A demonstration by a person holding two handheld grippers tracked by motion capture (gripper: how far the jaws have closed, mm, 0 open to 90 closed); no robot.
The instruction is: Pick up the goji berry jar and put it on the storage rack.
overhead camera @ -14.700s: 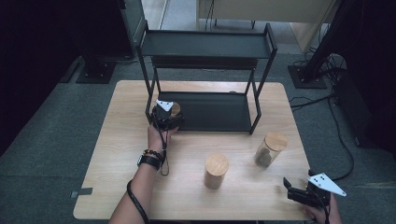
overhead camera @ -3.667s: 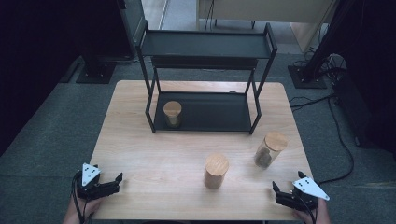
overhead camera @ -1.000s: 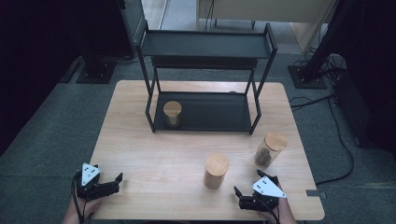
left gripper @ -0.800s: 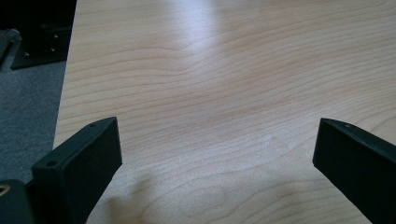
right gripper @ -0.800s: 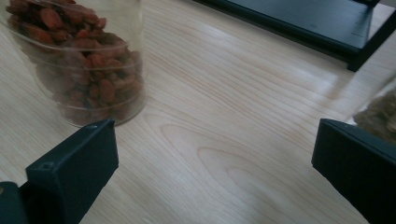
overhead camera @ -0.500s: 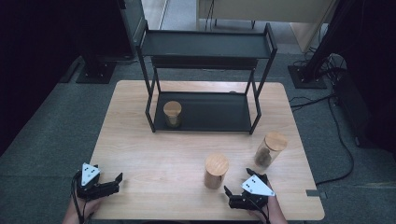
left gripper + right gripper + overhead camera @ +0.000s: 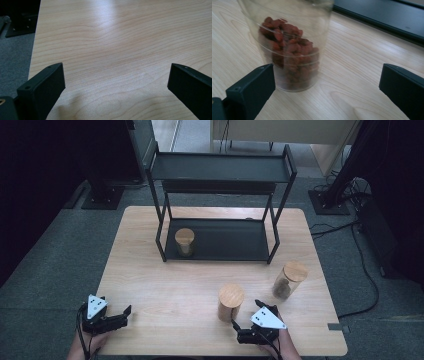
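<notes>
Three wooden-lidded jars are in the high view. One jar (image 7: 184, 241) stands on the lower tier of the black shelf rack (image 7: 220, 167). The middle jar (image 7: 230, 302) stands on the table just ahead-left of my right gripper (image 7: 246, 314), which is open. In the right gripper view, this clear jar (image 7: 289, 50) holds reddish dried pieces. It stands close to the left jaw and is not gripped; the right gripper (image 7: 327, 82) is wide open. A third jar (image 7: 287, 280) stands farther right. My left gripper (image 7: 125, 315) is open at the table's front left corner.
The left gripper (image 7: 115, 82) faces bare wooden tabletop (image 7: 120, 37), with the table's left edge and grey carpet (image 7: 12, 57) beside it. The rack's black base (image 7: 387, 17) lies beyond the jar. Cables (image 7: 360, 235) trail on the floor at the right.
My right gripper has moved left along the front edge to the middle jar. Earlier the left gripper was up at the rack's lower tier; it now rests at the front left.
</notes>
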